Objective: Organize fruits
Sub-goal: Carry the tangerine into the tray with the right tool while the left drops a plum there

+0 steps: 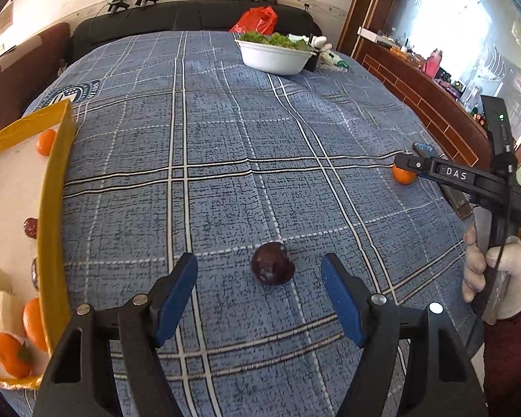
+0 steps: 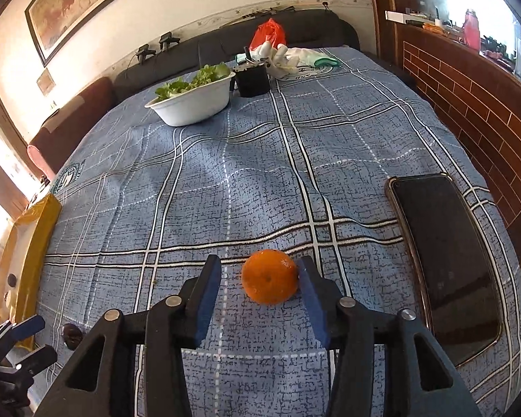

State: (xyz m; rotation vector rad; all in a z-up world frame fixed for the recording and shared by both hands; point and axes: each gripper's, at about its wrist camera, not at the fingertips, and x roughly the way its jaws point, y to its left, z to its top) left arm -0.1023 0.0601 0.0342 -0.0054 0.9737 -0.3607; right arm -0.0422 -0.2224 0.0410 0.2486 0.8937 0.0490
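Observation:
A dark plum (image 1: 272, 267) lies on the blue checked cloth between the blue pads of my left gripper (image 1: 258, 260), which is open with a gap on both sides of the fruit. My right gripper (image 2: 259, 261) stands open around an orange (image 2: 270, 280): the right pad is against the fruit and the left pad is clear of it. The left wrist view has that orange (image 1: 403, 173) far right under the right gripper (image 1: 408, 161). A yellow-rimmed tray (image 1: 52, 208) at the left holds oranges, dark red fruits and white pieces.
A white bowl of greens (image 2: 194, 100), a black cup (image 2: 251, 78), white gloves and a red bag (image 2: 269, 33) sit at the far side. A dark phone (image 2: 444, 260) lies right of the orange. A gloved hand (image 1: 496, 278) holds the right gripper.

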